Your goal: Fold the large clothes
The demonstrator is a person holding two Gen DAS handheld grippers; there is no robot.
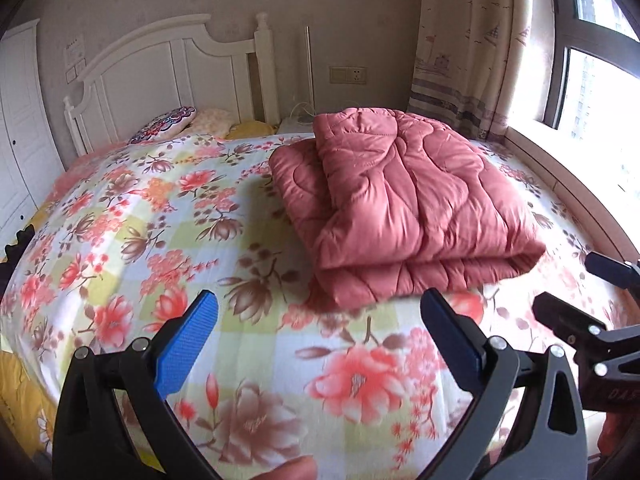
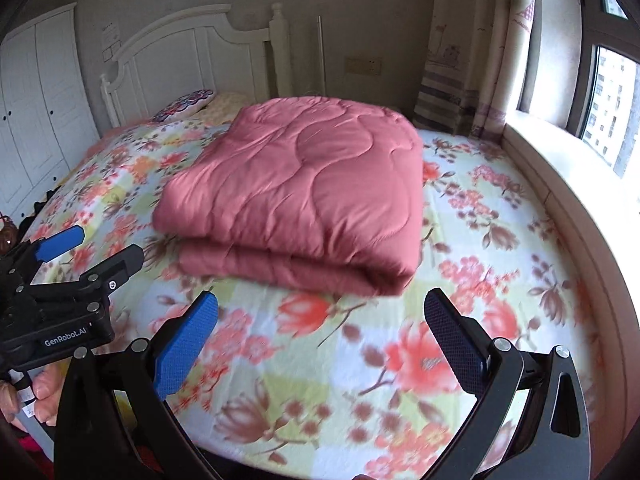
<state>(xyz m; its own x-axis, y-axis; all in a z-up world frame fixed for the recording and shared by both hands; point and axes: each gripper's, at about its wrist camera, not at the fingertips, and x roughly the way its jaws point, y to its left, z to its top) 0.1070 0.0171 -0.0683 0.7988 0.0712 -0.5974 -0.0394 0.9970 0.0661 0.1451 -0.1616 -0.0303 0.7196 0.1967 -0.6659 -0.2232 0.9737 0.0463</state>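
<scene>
Left gripper (image 1: pixel 318 320): nearest to its camera, jaws wide apart, holding nothing, above the front part of the bed.
Right gripper (image 2: pixel 320 320): jaws also wide apart and empty, above the bed sheet (image 2: pixel 328 380) with flowers.
Quilt (image 1: pixel 404 208): pink, padded, lies folded in several layers in the middle of the bed, a little beyond both grippers and not touching them.
How it handles: I judge it soft, thick and bulky, light for its size but floppy. The cloth looks a bit smooth, so a thin pinch may slip.
Where to hold: I would take the two near corners of the rounded front fold, with all layers together between the pads.
Left view only: the quilt's left side, where a lower layer sticks out under the top one; the right gripper shows at the right border.
Right view only: the smooth top of the quilt and its right edge; the left gripper and fingers (image 2: pixel 42 388) of a hand.
Far: pillows (image 1: pixel 168 124), white headboard (image 1: pixel 168 64), curtain (image 1: pixel 472 40), window (image 2: pixel 612 108).
</scene>
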